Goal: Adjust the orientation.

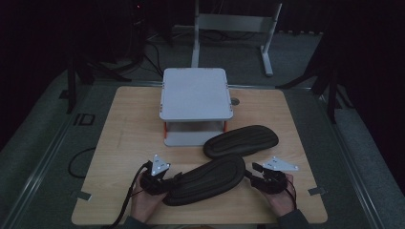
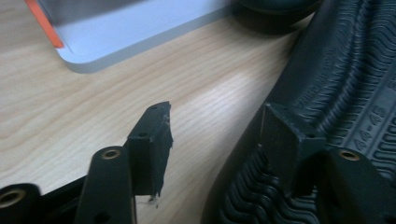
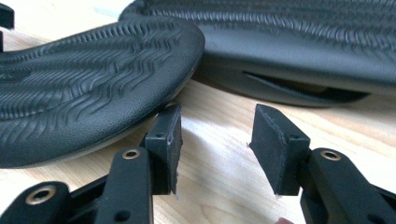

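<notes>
Black rubber is dominating the desk (image 1: 119, 143): two slippers are lying sole-up on the pale wood in front of a small grey two-tier shelf (image 1: 195, 93). The near slipper (image 1: 207, 177) is lying between the two hands, its ridged sole facing up, and the far slipper (image 1: 241, 140) is sitting just beside its toe, closer to the shelf. The left tool (image 2: 219, 135) is standing open at the near slipper's heel, one jaw resting on the sole and the other out over bare wood, so nothing is being squeezed yet. The right tool (image 3: 217, 144) is standing open too, jaws apart over bare desk just short of the toe, gripping nothing. By the look of it, both hands are bracketing the slipper end to end, likely so it can be lifted level or turned over rather than dragged.
</notes>
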